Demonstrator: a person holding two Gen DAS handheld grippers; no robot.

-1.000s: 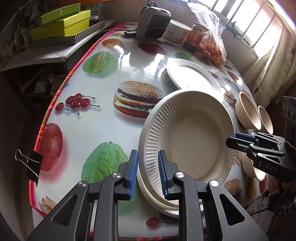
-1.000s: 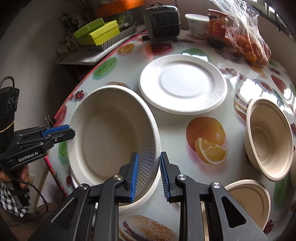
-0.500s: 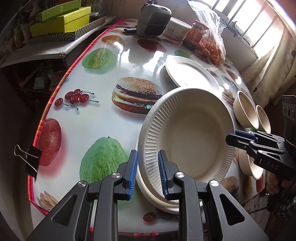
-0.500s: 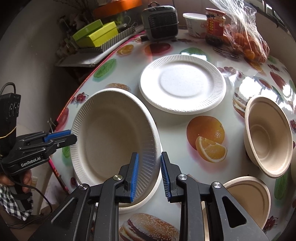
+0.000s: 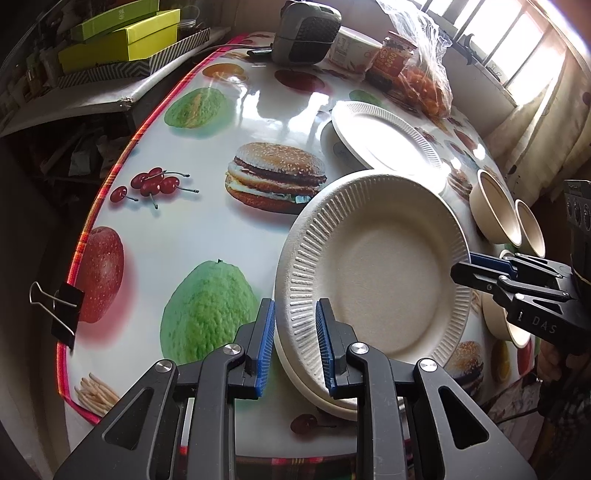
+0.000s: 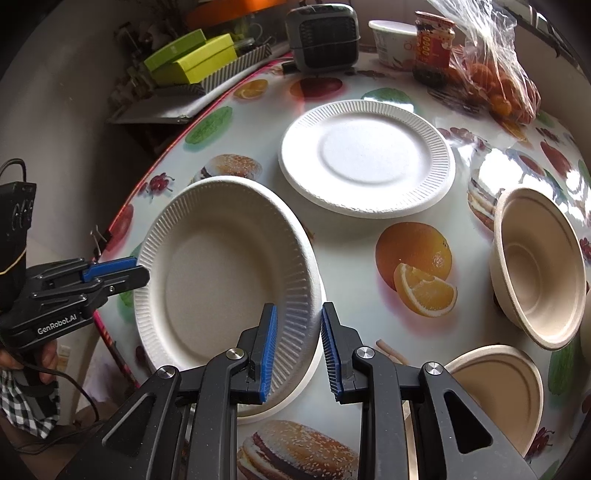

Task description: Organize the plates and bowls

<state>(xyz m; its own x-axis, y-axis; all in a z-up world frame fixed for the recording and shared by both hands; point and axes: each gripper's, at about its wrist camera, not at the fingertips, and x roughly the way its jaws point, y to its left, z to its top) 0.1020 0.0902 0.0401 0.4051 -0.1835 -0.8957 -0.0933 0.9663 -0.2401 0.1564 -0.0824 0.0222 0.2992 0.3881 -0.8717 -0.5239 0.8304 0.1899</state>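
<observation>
A beige ribbed paper plate (image 5: 384, 280) (image 6: 225, 269) hangs tilted above a white plate (image 5: 314, 391) (image 6: 295, 384) at the table's near edge. My left gripper (image 5: 293, 343) is shut on the beige plate's rim on one side. My right gripper (image 6: 297, 343) straddles the opposite rim with its jaws slightly apart, not pinching it. A second white plate (image 5: 384, 138) (image 6: 365, 162) lies flat farther back. Beige bowls (image 6: 535, 266) (image 5: 495, 210) stand tilted at the right, and another (image 6: 498, 391) sits low right.
The table (image 5: 221, 229) has a glossy fruit-and-burger print cloth, clipped by a binder clip (image 5: 62, 306). At the back stand a small grey heater (image 6: 325, 35), a white cup (image 6: 393, 42), a jar (image 6: 432, 44) and a bag of oranges (image 6: 498, 74). Green boxes (image 5: 122, 37) lie beyond the edge.
The beige plate has been lifted and tilted slightly off the white plate beneath. My right gripper's jaws have opened a little around the rim.
</observation>
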